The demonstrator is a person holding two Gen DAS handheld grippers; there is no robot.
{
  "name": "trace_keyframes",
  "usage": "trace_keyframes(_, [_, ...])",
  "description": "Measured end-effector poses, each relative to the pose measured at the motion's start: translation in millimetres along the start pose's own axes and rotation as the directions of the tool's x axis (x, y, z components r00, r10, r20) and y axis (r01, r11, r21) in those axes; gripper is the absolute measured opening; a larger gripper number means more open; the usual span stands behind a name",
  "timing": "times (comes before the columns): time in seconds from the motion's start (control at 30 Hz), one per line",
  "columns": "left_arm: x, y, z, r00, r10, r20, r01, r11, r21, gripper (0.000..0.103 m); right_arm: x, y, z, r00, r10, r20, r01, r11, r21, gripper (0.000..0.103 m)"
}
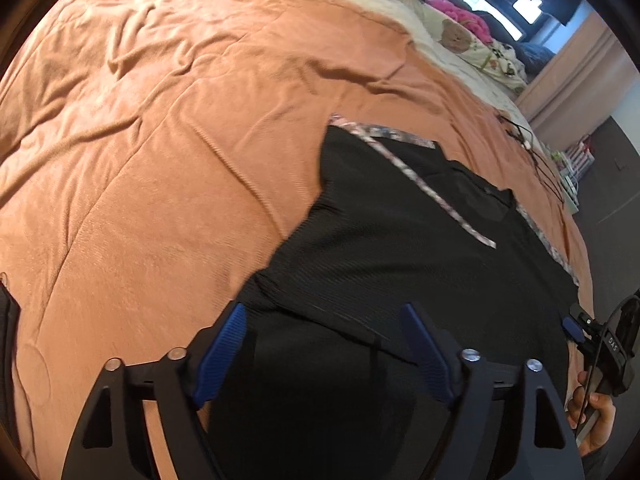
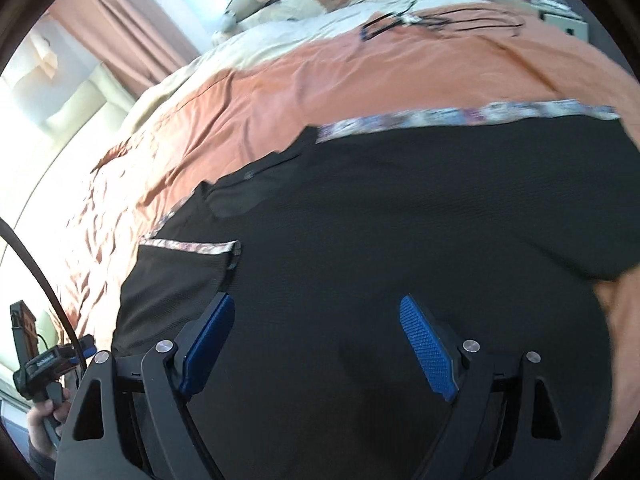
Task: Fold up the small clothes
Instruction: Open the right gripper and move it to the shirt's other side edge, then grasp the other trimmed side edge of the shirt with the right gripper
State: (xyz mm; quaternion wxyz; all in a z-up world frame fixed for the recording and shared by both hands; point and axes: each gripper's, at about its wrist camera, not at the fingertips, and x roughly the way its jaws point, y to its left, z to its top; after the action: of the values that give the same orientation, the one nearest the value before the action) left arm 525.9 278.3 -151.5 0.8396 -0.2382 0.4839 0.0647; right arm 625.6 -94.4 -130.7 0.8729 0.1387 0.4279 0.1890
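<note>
Left wrist view shows the left gripper [image 1: 324, 312] with its two blue ribbed pads [image 1: 222, 354] spread wide apart. Nothing is pinched between them. Under it lies the small black ribbed garment with a pale patterned trim [image 1: 400, 240], flat on the soft orange bed cover [image 1: 140, 140]. One side of the garment looks folded in already, with a trimmed edge lying slantwise across the black cloth.

Right wrist view shows the right gripper [image 2: 316, 320] with its blue pads also spread wide, and they hold nothing. The black garment [image 2: 400, 220] fills most of this view. A small sleeve with a trimmed cuff [image 2: 188, 248] lies flat, up and left of the left-hand pad. This picture is a bit blurry, so I cannot be sure how smooth the far edge is.

Each view also catches the other tool off to the side, held by a person's hand [image 1: 596, 420].

I think one fold has just been laid down and the next one comes now. To do it well, each gripper should go down to a corner or edge of the garment and pinch only the top layers. Both should lift together, carry the cloth over evenly, and line up the edges. The cloth is thin and floppy, so moving slowly keeps it flat. Some thin black cords [image 2: 440, 20] lie far up the bed, out of the way.
</note>
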Motion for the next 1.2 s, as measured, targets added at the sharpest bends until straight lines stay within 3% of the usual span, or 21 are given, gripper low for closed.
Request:
trace_keyframes(0.23, [-22, -45, -9, 0.999, -0.029, 0.042, 0.027, 0.997, 0.069, 0.103, -74, -47, -12, 0.997, -0.049, 0.059, 0.047, 0.998, 0.046, 0.084])
trace_keyframes(0.5, [-35, -92, -16, 0.994, -0.075, 0.078, 0.066, 0.991, 0.115, 0.103, -132, -105, -33, 0.989, -0.108, 0.104, 0.093, 0.985, 0.145, 0.084])
trace_keyframes(0.8, [-21, -147, -31, 0.996, -0.073, 0.054, 0.061, 0.978, 0.200, 0.103, -155, -161, -52, 0.984, -0.110, 0.140, 0.069, 0.961, 0.266, 0.084])
trace_keyframes(1.03, [-4, -183, -44, 0.984, -0.178, 0.028, 0.164, 0.952, 0.260, 0.103, -146, -203, -53, 0.983, -0.103, 0.152, 0.036, 0.920, 0.390, 0.059])
trace_keyframes(1.2, [14, -199, -48, 0.987, -0.160, 0.022, 0.148, 0.952, 0.270, 0.103, -133, -225, -49, 0.981, -0.092, 0.173, 0.004, 0.893, 0.449, 0.049])
